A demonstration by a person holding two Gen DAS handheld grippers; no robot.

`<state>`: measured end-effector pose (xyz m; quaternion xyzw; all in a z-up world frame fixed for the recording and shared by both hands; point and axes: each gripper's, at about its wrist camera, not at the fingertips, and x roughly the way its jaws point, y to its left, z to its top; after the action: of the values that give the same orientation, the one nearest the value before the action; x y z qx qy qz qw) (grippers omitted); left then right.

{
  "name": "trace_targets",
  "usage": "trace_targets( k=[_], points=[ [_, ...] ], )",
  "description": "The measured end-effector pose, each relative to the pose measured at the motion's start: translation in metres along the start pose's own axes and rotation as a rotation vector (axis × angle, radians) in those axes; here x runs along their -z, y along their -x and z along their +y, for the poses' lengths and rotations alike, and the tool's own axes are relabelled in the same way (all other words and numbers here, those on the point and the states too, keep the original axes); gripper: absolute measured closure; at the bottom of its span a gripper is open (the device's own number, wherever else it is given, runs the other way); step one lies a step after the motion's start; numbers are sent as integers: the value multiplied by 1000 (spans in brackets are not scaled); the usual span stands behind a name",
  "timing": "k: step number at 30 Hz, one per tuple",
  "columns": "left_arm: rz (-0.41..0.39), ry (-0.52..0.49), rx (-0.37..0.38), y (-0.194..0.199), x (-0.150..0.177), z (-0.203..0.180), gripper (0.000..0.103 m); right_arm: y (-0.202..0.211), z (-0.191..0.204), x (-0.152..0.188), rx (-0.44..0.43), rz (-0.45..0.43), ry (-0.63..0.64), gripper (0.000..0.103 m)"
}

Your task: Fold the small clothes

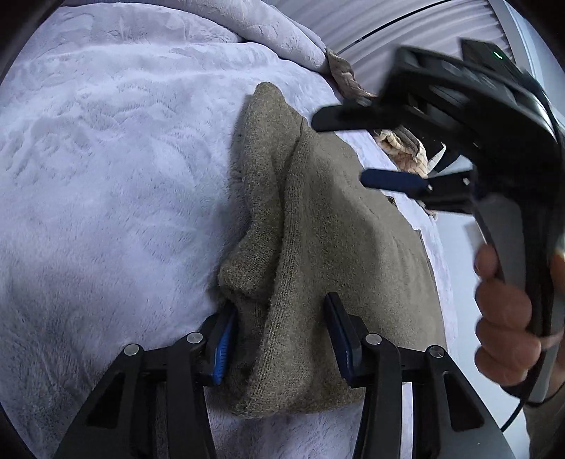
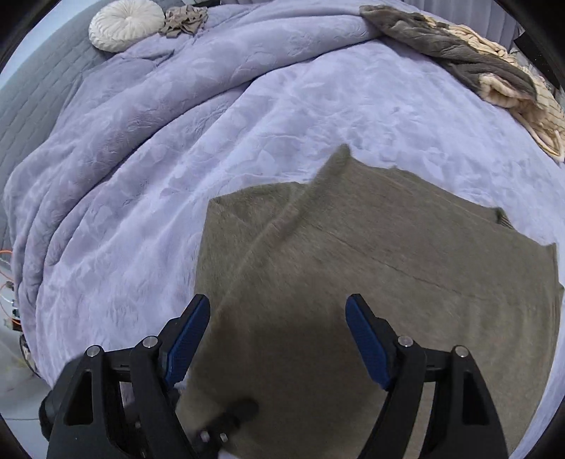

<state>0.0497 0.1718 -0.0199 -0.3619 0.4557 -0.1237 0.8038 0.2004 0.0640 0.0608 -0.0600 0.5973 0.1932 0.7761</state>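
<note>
A lavender plush blanket [image 2: 247, 116] covers the bed, and on it lies the task's thing, an olive-brown knit sweater [image 2: 370, 282], spread mostly flat near the bed's front edge with one side already turned over into a thick roll. A grey and cream throw [image 2: 494, 74] is bunched at the far edge, well apart from the work, and a round cream cushion [image 2: 125, 23] sits at the head of the bed.

The left hand-held gripper [image 1: 279, 339] has its jaws half closed around that bunched fold at the hem; the pads look to press on the knit, so I judge it gripped. The right hand-held gripper [image 2: 277, 339] hangs above the flat part, jaws wide and holding nothing.

To fold well, the left should keep a firm pinch through every layer while the right takes the opposite corner. Then both should lift together and carry the edge across evenly, so the soft knit lands square without dragging the blanket.
</note>
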Motion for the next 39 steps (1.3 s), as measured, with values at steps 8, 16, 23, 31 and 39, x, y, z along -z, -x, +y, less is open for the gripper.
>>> trace_targets(
  k=[8,16,23,31,39],
  points=[
    [-20,41,94,14,7,16,55,-74,45,-36,185,177,0,17],
    [-45,108,194,39,17,36,54,-53,38,-24,176,100,32,84],
    [-31,104,147,45,14,33,52,-4,8,-4,-2,1,-14,88],
    [-6,-35,89,14,4,-4,1,14,-12,9,-83,-65,-32,89],
    [9,-44,58,10,7,-9,79,1,-3,-2,-59,-23,25,80]
  ],
)
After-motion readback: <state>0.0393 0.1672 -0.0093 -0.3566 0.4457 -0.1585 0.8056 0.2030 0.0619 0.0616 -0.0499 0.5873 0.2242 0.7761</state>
